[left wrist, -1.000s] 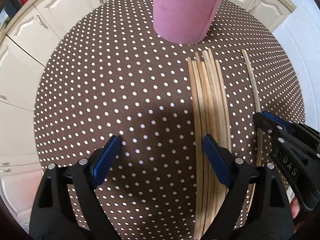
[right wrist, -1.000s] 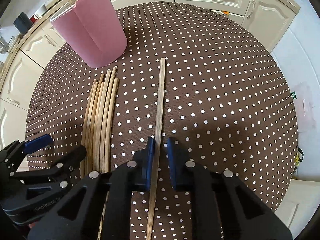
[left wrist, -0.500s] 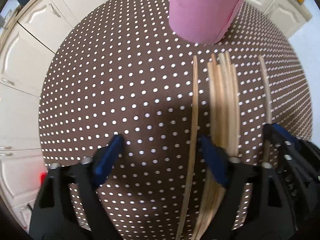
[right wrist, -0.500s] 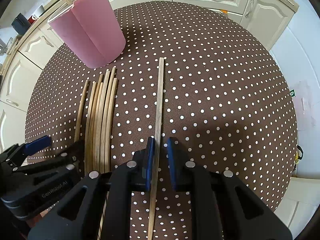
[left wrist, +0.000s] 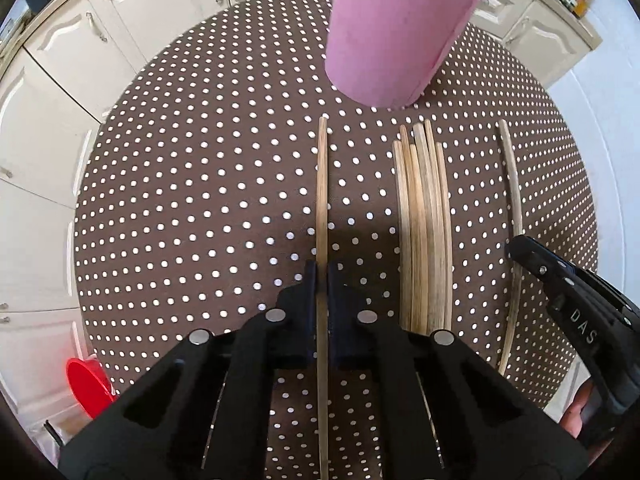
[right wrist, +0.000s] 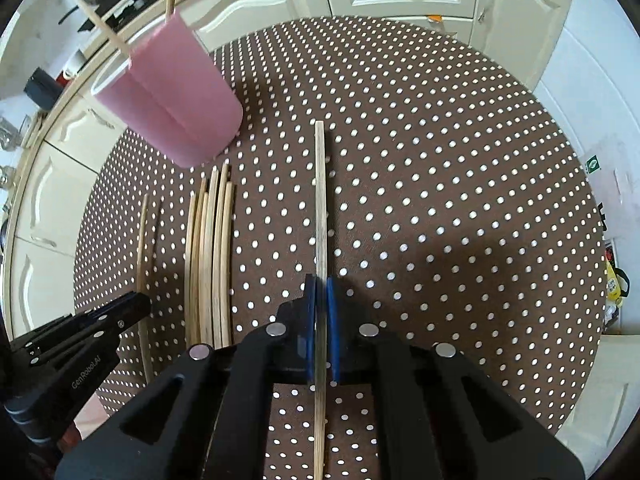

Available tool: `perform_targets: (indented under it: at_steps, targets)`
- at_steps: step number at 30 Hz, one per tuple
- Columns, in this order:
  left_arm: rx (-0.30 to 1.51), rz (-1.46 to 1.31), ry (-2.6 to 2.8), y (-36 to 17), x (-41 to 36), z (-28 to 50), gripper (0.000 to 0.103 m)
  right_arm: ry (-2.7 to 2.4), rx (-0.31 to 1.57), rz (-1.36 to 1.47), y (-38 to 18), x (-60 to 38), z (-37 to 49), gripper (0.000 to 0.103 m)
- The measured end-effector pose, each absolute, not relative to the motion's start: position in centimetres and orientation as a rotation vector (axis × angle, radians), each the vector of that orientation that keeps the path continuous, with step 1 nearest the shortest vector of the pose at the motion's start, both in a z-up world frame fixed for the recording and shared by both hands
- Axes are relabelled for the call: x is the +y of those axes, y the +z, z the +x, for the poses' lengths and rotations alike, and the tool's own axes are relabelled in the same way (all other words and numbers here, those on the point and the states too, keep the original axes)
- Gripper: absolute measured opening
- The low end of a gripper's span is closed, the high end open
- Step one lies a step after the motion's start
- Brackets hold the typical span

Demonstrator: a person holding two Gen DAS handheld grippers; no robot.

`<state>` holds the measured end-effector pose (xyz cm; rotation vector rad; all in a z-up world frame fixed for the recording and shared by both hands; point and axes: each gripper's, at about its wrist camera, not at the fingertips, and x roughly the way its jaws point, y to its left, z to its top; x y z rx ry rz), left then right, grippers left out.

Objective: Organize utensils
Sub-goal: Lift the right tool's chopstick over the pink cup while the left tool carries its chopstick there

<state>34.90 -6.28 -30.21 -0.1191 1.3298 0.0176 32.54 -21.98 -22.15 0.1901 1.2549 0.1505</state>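
Left wrist view: the left gripper (left wrist: pixel 322 280) has just been closing; its jaws, wide a second ago, now pinch one bamboo chopstick (left wrist: pixel 322 200) pulled clear of the bundle (left wrist: pixel 424 232).
Right wrist view: the right gripper (right wrist: pixel 321 300), earlier narrow around its chopstick (right wrist: pixel 320 208), now clamps it tight.
Pose: both grippers point steeply down at the round polka-dot table (left wrist: pixel 200 200), side by side; each chopstick runs out ahead toward the table's far edge.
Bundle: about six chopsticks lie side by side between the two grippers, tips near the cup.
Cup: one pink cup (right wrist: pixel 172 96) stands toward the far edge, two sticks (right wrist: pixel 105 29) jutting from its mouth.
Off the table: one red bowl (left wrist: pixel 86 388) sits beyond the near-left edge.
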Motion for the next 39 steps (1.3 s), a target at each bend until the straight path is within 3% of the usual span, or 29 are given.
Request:
perform_targets:
  at_steps: [24, 39]
  targets:
    - [1.116, -0.193, 0.064, -20.3, -1.5, 32.7, 0.006, 0.239, 1.006, 0.282, -14.9, -21.9, 30.8, 0.005]
    - [0.993, -0.191, 0.049, -14.3, -1.0, 32.2, 0.006, 0.252, 0.788, 0.389, -7.3, -22.7, 32.6, 0.005]
